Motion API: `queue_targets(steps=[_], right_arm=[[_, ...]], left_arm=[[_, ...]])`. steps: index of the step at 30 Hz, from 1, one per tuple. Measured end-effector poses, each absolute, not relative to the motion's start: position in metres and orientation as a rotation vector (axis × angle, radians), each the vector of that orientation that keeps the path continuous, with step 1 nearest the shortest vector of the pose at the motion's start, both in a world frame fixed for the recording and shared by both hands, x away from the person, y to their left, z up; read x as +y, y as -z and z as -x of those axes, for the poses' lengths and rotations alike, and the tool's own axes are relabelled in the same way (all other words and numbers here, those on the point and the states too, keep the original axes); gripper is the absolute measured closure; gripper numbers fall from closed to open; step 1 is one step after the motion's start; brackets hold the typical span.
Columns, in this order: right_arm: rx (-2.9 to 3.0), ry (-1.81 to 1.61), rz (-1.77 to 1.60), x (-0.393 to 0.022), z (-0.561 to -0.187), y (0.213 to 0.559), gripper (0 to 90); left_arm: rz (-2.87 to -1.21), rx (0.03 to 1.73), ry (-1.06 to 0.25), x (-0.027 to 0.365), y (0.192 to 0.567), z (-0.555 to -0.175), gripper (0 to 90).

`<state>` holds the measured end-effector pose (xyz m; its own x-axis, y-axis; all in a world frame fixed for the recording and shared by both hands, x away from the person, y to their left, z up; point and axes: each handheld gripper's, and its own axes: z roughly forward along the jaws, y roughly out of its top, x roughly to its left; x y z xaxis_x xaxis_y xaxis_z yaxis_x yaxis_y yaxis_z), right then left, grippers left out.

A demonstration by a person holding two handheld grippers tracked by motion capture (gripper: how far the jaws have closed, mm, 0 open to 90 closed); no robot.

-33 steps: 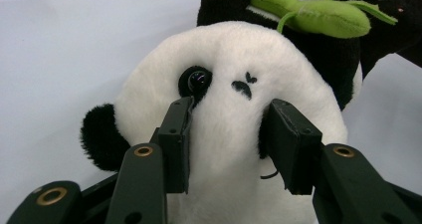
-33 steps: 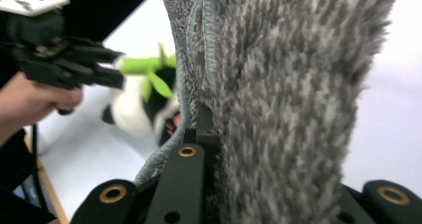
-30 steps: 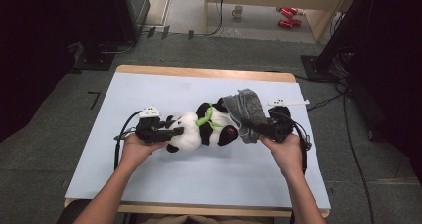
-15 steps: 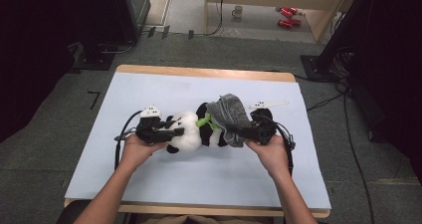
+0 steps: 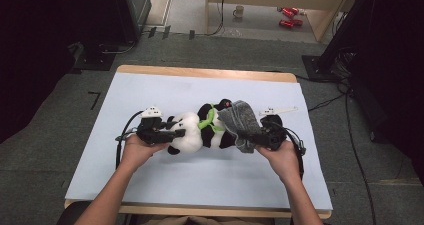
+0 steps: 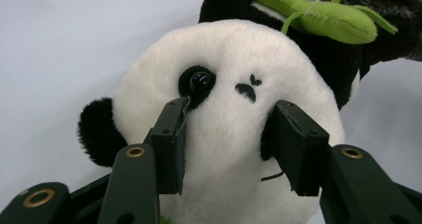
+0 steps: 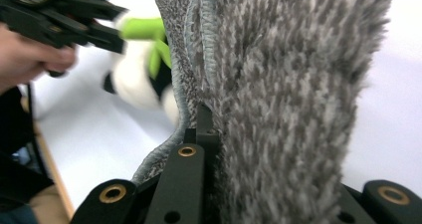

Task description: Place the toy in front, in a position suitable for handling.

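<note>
A black-and-white plush panda (image 5: 187, 135) lies on its side mid-table with a green bamboo piece (image 5: 206, 121) at its neck. My left gripper (image 5: 175, 133) holds the panda's head (image 6: 234, 59). Its pads (image 6: 171, 134) dent the white plush on either side of the muzzle, and the jaws have just been opening a little. My right gripper (image 5: 252, 137) is shut on a fuzzy grey cloth (image 5: 240, 120), which hangs over the panda's dark hind end. In the right gripper view the cloth (image 7: 278, 84) hides the right jaw of my right gripper (image 7: 234, 134).
The table (image 5: 150, 95) has a pale blue cover and a wooden rim. On the floor beyond it stand a mug (image 5: 240, 10) and red items (image 5: 290, 17). Cables (image 5: 350, 135) run along the floor at the right.
My right gripper has moved left and slightly down with the grey cloth, bringing it over the panda's hind end. The left hand has stayed in place on the head.
</note>
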<state>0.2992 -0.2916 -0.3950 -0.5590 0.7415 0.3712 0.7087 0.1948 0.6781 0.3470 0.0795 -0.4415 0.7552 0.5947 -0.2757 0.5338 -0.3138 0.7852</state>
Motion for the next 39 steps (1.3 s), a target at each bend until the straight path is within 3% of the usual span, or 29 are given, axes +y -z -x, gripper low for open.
queue_targets(steps=[4,10,26,33,39], right_arm=[[2.358,-1.225,-1.515,-0.309,-0.300,0.399,80.5],[2.279,-1.367,-1.507,-0.324,-0.309,0.387,80.5],[2.408,-1.529,-1.249,-0.266,-0.367,0.371,79.8],[2.608,-1.364,-1.109,-0.229,-0.373,0.395,79.9],[2.588,-1.339,-1.198,-0.247,-0.372,0.408,80.2]], left_arm=[[-1.964,0.870,-0.063,0.082,0.443,-0.348,50.2],[-1.962,0.849,-0.071,0.083,0.444,-0.346,50.7],[-1.981,0.834,-0.111,0.082,0.445,-0.335,52.7],[-1.984,0.846,-0.111,0.082,0.444,-0.336,52.3],[-1.991,0.832,-0.091,0.082,0.444,-0.338,52.3]])
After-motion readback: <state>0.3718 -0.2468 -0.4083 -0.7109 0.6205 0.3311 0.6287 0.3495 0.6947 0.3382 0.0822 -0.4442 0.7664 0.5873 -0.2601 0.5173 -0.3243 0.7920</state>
